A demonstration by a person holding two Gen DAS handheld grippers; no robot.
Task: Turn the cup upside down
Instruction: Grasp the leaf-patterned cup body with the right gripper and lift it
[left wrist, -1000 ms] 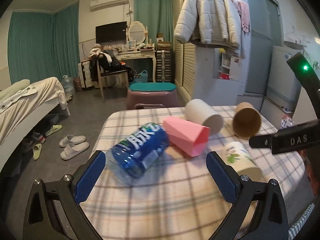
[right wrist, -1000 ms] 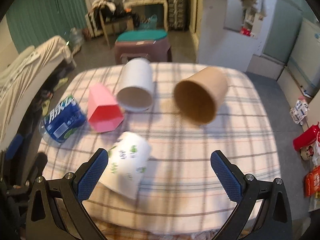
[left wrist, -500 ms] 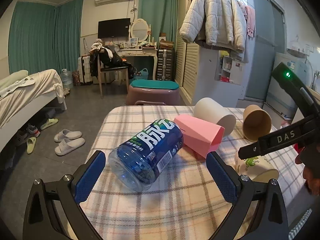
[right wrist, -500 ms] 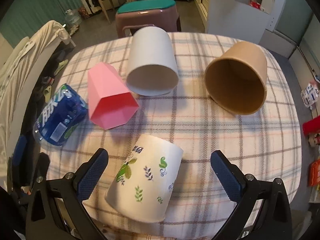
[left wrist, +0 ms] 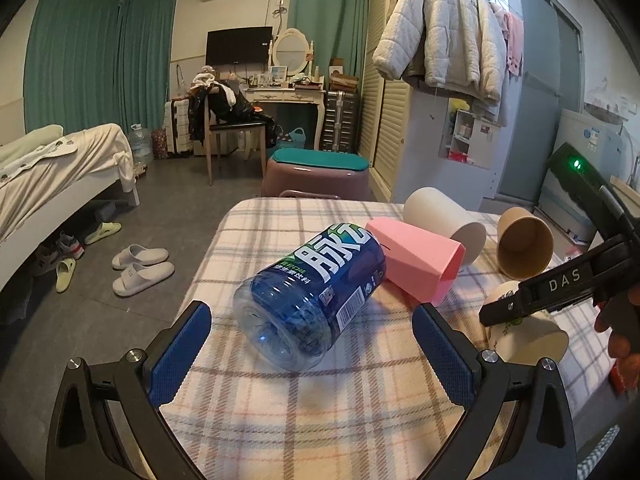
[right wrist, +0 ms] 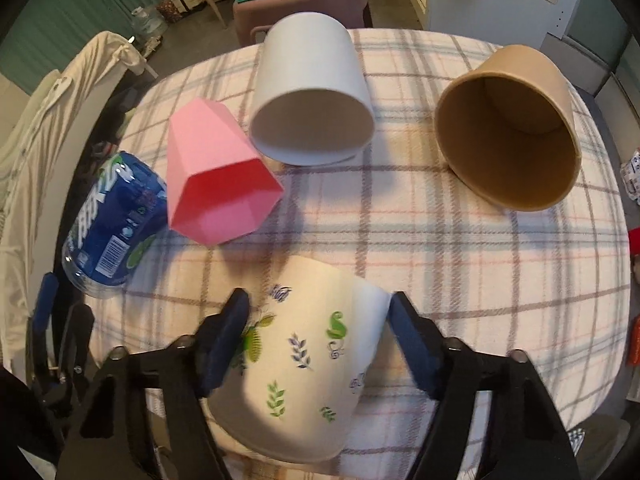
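A cream cup with leaf prints [right wrist: 304,364] lies on its side near the front edge of the plaid table [right wrist: 460,264]. My right gripper [right wrist: 320,340] straddles it, the fingers close on both sides of its body, narrowed but with small gaps showing. In the left wrist view the same cup [left wrist: 532,332] lies at the right under the right gripper's arm. My left gripper [left wrist: 312,344] is open and empty, in front of a blue drink can [left wrist: 316,292] lying on its side.
A pink faceted cup [right wrist: 216,184], a white cup [right wrist: 312,96] and a brown paper cup [right wrist: 512,128] lie on their sides farther back. The blue can [right wrist: 116,220] lies at the table's left edge. A stool [left wrist: 316,172] stands beyond the table.
My right gripper has moved down and forward over the leaf-print cup and its fingers have narrowed around it. My left gripper has edged closer to the blue can.
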